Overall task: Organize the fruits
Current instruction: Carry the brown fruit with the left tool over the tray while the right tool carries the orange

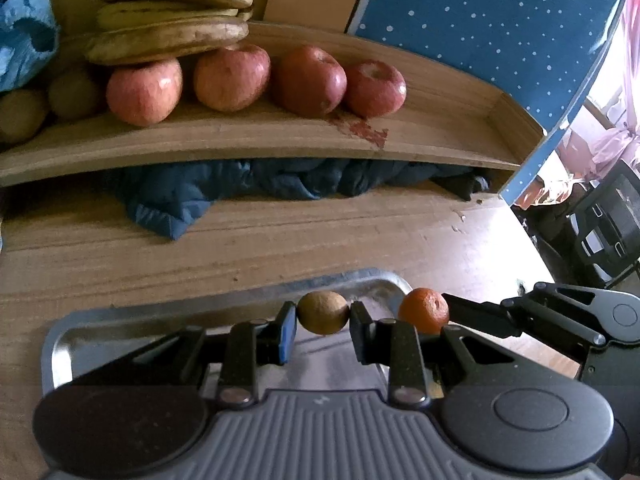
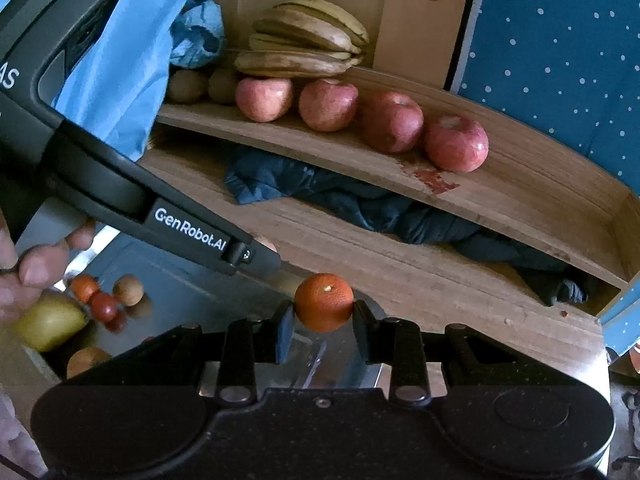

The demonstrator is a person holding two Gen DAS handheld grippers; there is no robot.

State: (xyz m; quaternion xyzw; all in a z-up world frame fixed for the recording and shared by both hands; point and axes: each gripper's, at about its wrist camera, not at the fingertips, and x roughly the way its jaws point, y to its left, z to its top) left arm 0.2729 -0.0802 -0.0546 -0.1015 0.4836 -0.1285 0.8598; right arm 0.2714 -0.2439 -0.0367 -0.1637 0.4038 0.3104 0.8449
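My left gripper (image 1: 323,316) is shut on a small brown-green round fruit (image 1: 322,312), held above the metal tray (image 1: 120,326). My right gripper (image 2: 324,312) is shut on a small orange (image 2: 324,301); that orange (image 1: 424,310) and the right gripper's fingers (image 1: 476,312) also show at the right of the left wrist view. On the wooden shelf (image 1: 256,138) ahead lie several red apples (image 1: 310,80), bananas (image 1: 176,12) stacked above them, and brown kiwis (image 1: 74,94) at the left. The same shelf (image 2: 520,192), apples (image 2: 392,120) and bananas (image 2: 304,40) appear in the right wrist view.
The tray (image 2: 192,280) still carries a yellow pear (image 2: 50,322), small red and orange fruits (image 2: 102,306) and a brown one (image 2: 128,290). A dark blue cloth (image 1: 240,188) lies under the shelf. A blue dotted panel (image 1: 500,20) stands to the right. A person's hand (image 2: 36,268) grips the left tool.
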